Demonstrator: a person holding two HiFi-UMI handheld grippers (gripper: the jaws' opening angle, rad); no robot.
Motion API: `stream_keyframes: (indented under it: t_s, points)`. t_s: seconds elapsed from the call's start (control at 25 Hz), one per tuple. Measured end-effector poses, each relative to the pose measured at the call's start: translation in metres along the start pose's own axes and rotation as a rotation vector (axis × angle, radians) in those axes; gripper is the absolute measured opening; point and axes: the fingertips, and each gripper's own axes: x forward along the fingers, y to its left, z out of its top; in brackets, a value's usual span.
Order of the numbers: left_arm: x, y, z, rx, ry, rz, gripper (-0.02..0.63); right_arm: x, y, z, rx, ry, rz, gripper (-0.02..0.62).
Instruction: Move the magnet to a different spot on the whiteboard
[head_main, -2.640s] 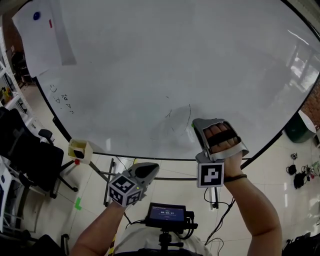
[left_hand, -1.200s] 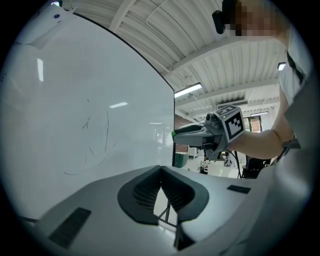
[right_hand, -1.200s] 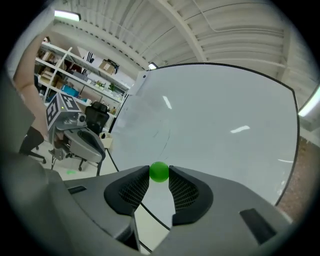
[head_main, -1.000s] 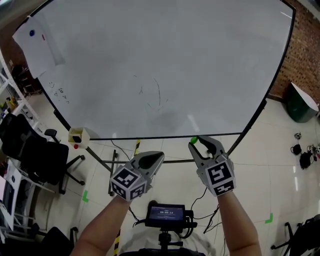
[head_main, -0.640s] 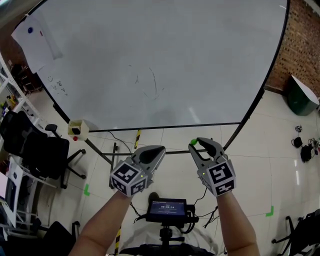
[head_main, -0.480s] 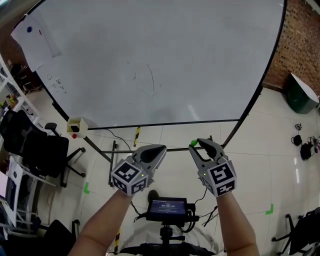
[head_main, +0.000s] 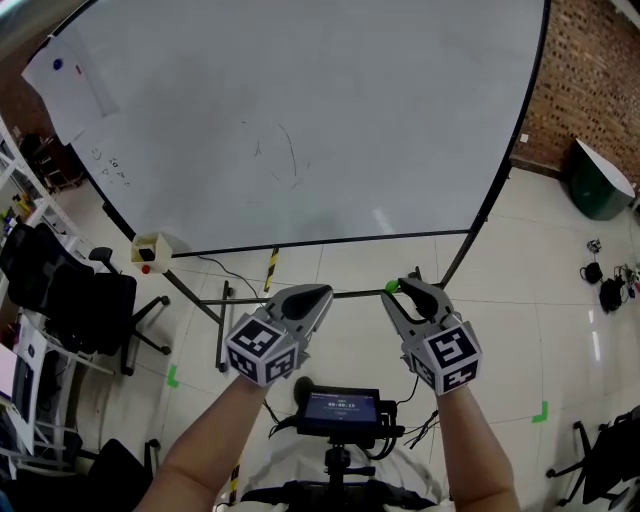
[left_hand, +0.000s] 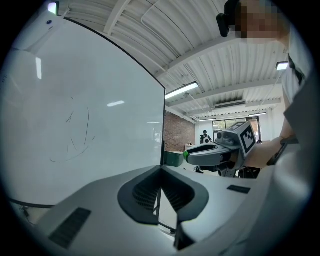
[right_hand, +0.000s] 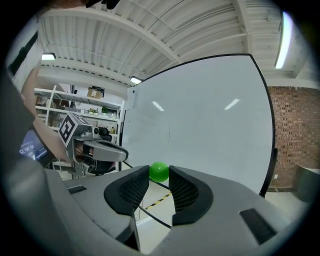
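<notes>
Right gripper view: right gripper (right_hand: 159, 176) pinches the green magnet (right_hand: 159, 171) at its jaw tips. Ahead and well apart stands the whiteboard (head_main: 330, 120), bottom edge nearest. Closed and empty, the left gripper (left_hand: 161, 174) idles beside.

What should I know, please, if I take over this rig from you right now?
Left hand-held gripper: jaws together, nothing in them, held low beside the right one.
Right hand-held gripper: shut on the green magnet, pinched at the jaw tips.
Whiteboard: ahead; both grippers are held clear of it, and the head view shows them below its lower edge.
Done: the magnet is off the board and in the grip.
Left: bring the right gripper up to the board, set the magnet on a different spot, open the jaws and draw back.
</notes>
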Motion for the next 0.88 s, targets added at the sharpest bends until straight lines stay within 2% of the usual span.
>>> stream_keyframes:
  t_s: [0.2,0.6,0.76,0.88]
  points:
    - [0.004,-0.008,-0.001,0.004,0.003,0.005,0.034,-0.017,-0.007,-0.006,0.047,-0.012,-0.005,0.147]
    - [0.013,-0.015,-0.002,0.008,0.019,0.014,0.034,-0.038,-0.024,-0.009,0.079,-0.047,-0.04,0.146]
    - [0.02,-0.016,0.01,0.015,0.01,0.028,0.034,-0.048,-0.033,0.007,0.023,-0.051,-0.053,0.147]
    - [0.026,-0.016,0.02,0.031,-0.004,0.033,0.034,-0.05,-0.045,0.014,-0.034,-0.014,-0.089,0.147]
